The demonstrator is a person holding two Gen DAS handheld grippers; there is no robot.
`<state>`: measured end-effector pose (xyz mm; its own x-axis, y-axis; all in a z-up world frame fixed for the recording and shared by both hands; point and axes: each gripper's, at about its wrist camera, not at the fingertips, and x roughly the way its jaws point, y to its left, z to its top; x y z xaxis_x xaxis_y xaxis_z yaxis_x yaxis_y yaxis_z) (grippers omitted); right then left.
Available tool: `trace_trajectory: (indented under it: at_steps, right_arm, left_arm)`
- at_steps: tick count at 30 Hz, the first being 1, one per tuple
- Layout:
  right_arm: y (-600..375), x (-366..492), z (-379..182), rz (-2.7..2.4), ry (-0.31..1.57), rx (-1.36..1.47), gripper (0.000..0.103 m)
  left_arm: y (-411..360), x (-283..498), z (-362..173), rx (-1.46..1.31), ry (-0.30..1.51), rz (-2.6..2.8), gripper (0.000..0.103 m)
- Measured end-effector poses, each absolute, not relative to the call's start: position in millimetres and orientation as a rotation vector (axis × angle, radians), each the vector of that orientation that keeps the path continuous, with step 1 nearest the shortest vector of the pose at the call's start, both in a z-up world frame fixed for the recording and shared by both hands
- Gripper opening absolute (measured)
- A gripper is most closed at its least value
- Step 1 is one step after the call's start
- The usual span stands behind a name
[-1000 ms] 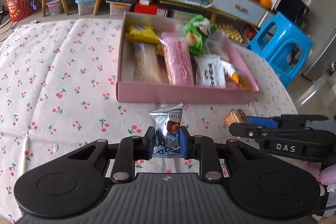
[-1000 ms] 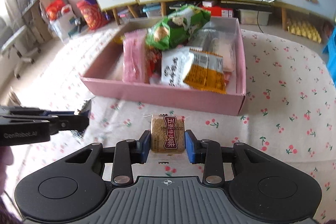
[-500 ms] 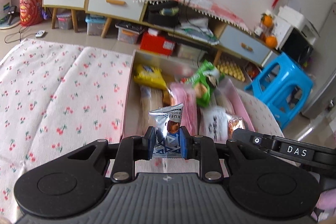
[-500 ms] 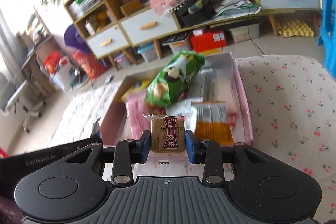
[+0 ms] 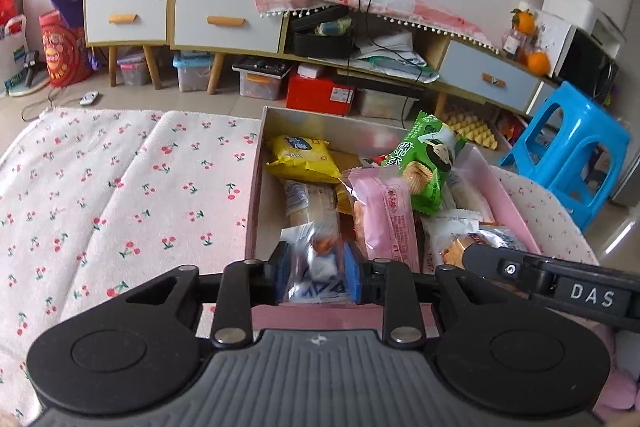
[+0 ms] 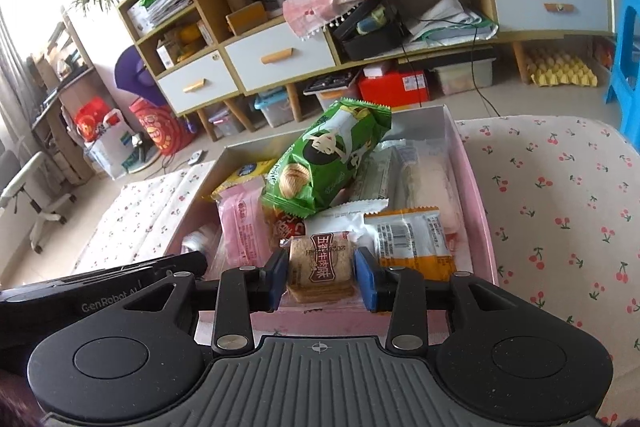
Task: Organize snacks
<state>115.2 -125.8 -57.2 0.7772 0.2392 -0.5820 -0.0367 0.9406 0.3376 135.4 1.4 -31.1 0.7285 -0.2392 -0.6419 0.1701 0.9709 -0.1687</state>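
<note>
Over the near end of the pink box [image 5: 256, 195], my left gripper [image 5: 316, 271] has its jaws opening. The silver snack packet [image 5: 320, 263] sits blurred and low between the blue pads, slipping free. Further right over the same box [image 6: 476, 211], my right gripper [image 6: 321, 273] is opening too. A brown square biscuit packet [image 6: 320, 263] stands between its pads with a thin gap on each side. The box holds several snacks: a green chip bag [image 6: 324, 163], a pink packet [image 5: 384, 219], a yellow packet [image 5: 300, 159] and an orange packet [image 6: 412, 239].
The box rests on a cherry-print cloth [image 5: 120, 207] that spreads left and right of it. A blue plastic stool [image 5: 568, 147] stands off the right edge. Low cabinets [image 5: 224, 23] and storage bins line the floor behind.
Both grippers moved forward from the cloth to above the box's near end. Their pads have spread, and the silver packet has dropped lower between the left pads.
</note>
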Motion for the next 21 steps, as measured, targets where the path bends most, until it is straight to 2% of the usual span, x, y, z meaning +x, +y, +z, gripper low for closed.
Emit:
trace_trajectory:
  at_steps: [2,5,7,9,10,13,15,21]
  right_arm:
    - [-126.8,112.8,-55.3,0.154,0.656,0.320,0.049]
    - [-130.1,108.6,-48.1,0.159,0.641,0.344,0.057]
    - [-131.2,106.0,-42.5,0.164,0.639,0.348,0.063]
    - [-131.8,101.1,-35.0,0.155,0.639,0.327,0.073]
    - [-131.1,98.7,-32.3,0.145,0.643,0.307,0.077]
    - [-128.8,89.0,-26.1,0.118,0.672,0.237,0.078]
    - [-128.3,82.2,-22.1,0.093,0.702,0.230,0.083]
    - [-114.8,62.2,-9.7,0.018,0.778,0.169,0.089]
  left_arm:
    - [2.0,133.4,-30.0,-0.088,0.719,-0.236,0.032]
    - [2.5,131.5,-28.6,-0.073,0.738,-0.248,0.043]
    - [3.2,127.9,-26.8,-0.064,0.748,-0.249,0.056]
    - [4.0,122.8,-23.5,-0.057,0.757,-0.254,0.063]
    - [5.1,119.8,-21.0,-0.055,0.769,-0.256,0.072]
    - [7.7,109.3,-15.7,-0.046,0.790,-0.246,0.081]
    - [8.5,103.7,-13.0,-0.048,0.810,-0.251,0.090]
    - [8.7,84.7,-3.4,0.000,0.859,-0.201,0.102]
